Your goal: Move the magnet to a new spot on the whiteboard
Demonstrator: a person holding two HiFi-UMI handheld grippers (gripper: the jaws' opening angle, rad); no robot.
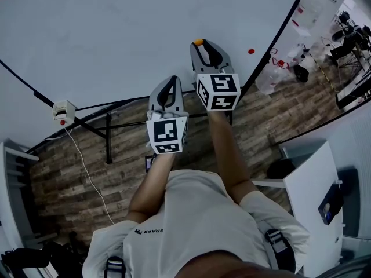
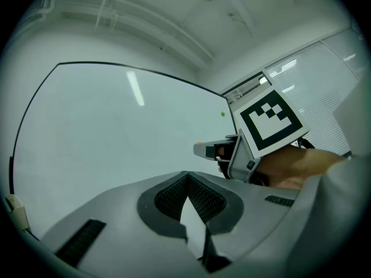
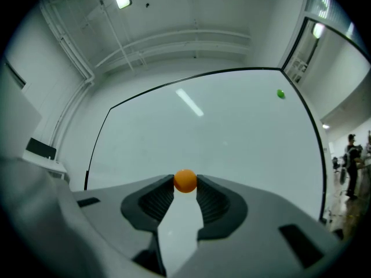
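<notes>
The orange magnet point(image 3: 185, 180) sat right at the tips of the right claw point(image 3: 185, 185), pinched between the two ribbed pads with one pad against each side. It lay dead ahead of that claw, with the whiteboard point(image 3: 232, 132) directly behind it. Whether the magnet rested on the board's face or stood just off it could not be told from any view. Being round, it had no long axis to line up.

Bare board spread on every side of the magnet, widest toward the left edge. A small green dot point(image 3: 280, 94) sat near the top right corner, well apart from it.

The left claw point(image 2: 186, 175) had its tips pressed together on nothing. It hung back from the board, beside and below the right one. The coming move therefore looked like the right hand's alone: carry the magnet across the board's face and press it flat at a fresh place.
</notes>
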